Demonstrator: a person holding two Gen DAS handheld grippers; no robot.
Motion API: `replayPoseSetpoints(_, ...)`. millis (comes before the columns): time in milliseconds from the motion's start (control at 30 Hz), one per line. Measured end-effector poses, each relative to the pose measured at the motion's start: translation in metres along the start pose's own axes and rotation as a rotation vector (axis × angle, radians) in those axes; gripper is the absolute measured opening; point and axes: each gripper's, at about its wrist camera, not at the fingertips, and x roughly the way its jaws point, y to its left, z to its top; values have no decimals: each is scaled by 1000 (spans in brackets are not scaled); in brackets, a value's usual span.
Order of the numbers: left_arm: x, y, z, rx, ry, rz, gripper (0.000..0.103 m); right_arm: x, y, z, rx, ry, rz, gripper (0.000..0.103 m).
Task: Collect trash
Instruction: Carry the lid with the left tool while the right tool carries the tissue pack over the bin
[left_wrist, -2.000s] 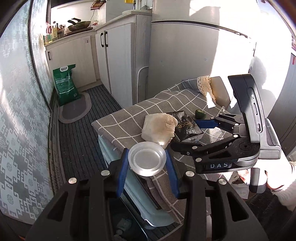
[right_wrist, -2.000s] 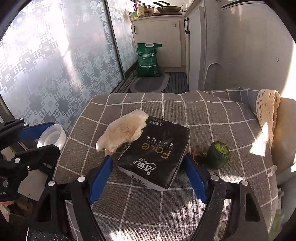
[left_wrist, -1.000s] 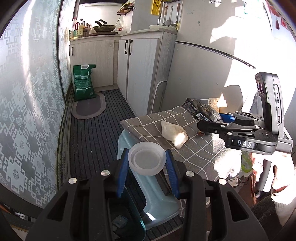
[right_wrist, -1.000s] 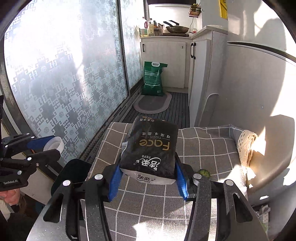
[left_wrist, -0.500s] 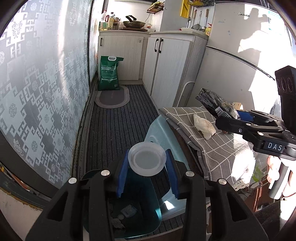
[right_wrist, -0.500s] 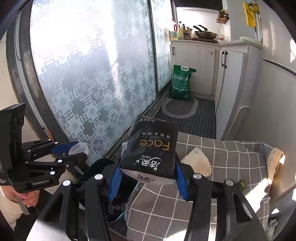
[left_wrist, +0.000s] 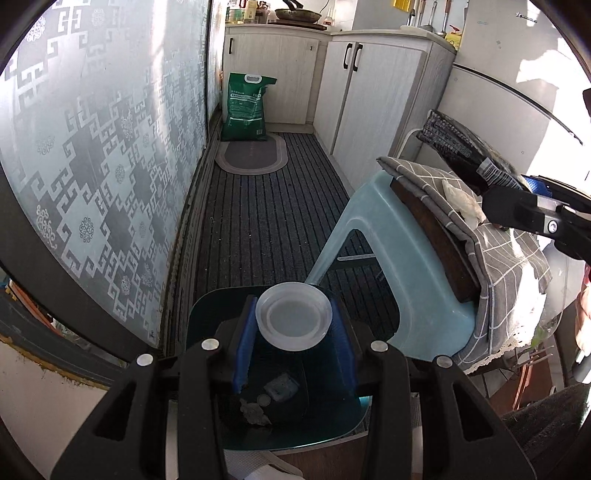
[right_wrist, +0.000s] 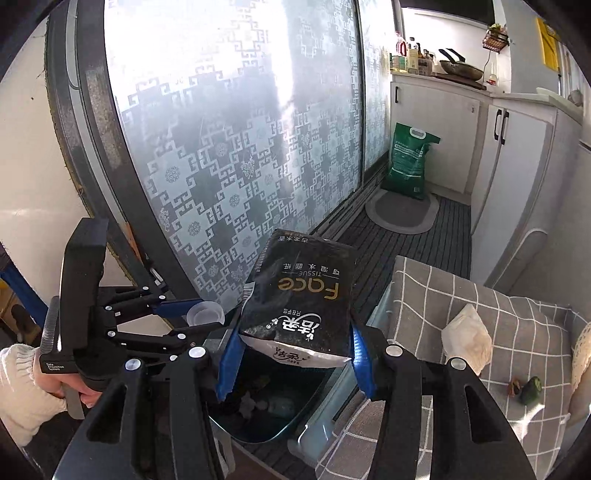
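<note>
Above the dark bin (left_wrist: 207, 321), both claws have arrived from the checked stool (right_wrist: 517, 314): left claw (left_wrist: 293, 325) clamps a plastic cup (left_wrist: 293, 319), right claw (right_wrist: 295, 354) clamps the tissue pack (right_wrist: 301, 299); striped kitchen floor (left_wrist: 258, 206) beyond.

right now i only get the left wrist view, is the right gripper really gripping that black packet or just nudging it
Observer: Gripping. The right gripper is shut on the black plastic Face tissue packet, a blue pad on each side.
Operator: any trash left behind that i can't see
Observer: Yes, a small green vegetable piece lies on the grey checked cloth, next to a brown scrap.
</note>
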Motion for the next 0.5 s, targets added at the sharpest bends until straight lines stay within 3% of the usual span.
replayPoseSetpoints(500,35,23,-36,9,143,31,42,47,30,-4,-35,135,60,51)
